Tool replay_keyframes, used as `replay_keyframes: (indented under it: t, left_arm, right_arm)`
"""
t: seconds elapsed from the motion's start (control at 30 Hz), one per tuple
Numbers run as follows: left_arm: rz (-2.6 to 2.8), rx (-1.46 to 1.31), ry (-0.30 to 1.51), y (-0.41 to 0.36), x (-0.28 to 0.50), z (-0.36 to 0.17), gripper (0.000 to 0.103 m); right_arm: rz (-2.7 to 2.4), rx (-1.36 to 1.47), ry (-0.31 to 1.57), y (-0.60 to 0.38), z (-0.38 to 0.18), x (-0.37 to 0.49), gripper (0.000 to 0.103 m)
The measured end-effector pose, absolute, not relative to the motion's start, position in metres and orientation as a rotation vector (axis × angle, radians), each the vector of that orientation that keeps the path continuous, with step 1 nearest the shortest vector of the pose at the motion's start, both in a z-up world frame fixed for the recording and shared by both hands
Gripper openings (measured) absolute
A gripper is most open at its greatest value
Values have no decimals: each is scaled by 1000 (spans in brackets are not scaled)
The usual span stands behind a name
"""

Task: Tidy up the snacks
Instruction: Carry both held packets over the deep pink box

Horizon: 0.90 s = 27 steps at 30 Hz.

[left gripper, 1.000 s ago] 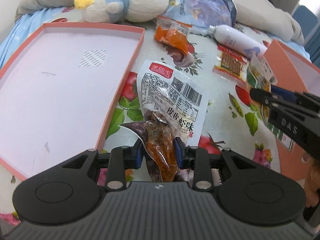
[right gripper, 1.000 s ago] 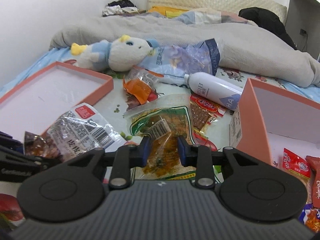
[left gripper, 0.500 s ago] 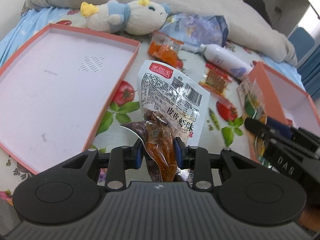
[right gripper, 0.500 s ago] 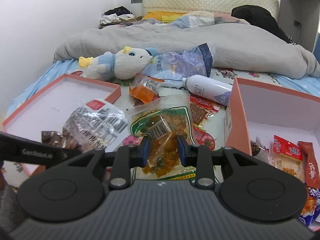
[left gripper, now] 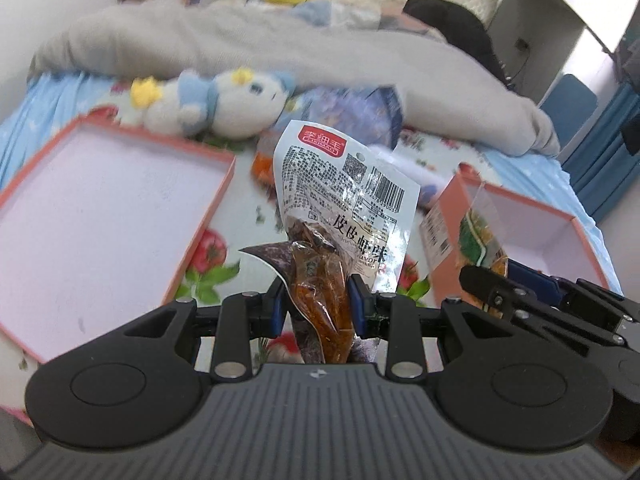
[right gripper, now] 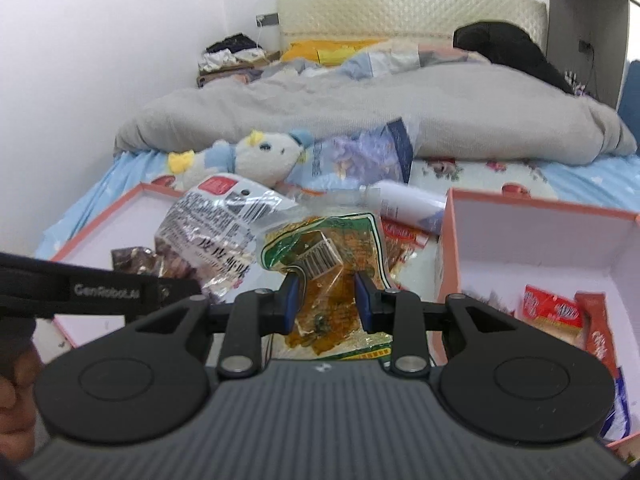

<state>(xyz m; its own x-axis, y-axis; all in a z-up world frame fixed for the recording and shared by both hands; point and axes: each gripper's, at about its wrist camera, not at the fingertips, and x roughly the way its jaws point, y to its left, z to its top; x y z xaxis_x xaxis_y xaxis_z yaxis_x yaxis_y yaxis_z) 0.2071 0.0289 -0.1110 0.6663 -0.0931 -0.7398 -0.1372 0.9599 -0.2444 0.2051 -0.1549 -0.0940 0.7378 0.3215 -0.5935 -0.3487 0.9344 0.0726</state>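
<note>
Left gripper [left gripper: 318,306]: clamped on silver snack pouch [left gripper: 348,196], raised over the floral sheet [left gripper: 248,216]. Right gripper [right gripper: 326,300]: clamped on green-edged snack pack [right gripper: 324,248], at 9 o'clock of the deep pink box [right gripper: 532,236]. Shallow pink lid [left gripper: 100,200] at 9 o'clock of the pouch.

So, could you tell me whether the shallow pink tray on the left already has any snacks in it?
No, the shallow pink tray shows only its bare pale floor in the left wrist view.
</note>
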Motion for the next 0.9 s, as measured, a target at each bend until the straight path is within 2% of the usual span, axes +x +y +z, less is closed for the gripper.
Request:
replay_keyframes:
  t: [0.43,0.9]
  left_arm:
    - [-38,-277,715,-3,215,-28,36]
    - [-157,-266,623,-59,240,30,36]
  right_arm:
    - [343,-46,546,-184,-38,207,33]
    - [276,-49,438,-232,13,213,33]
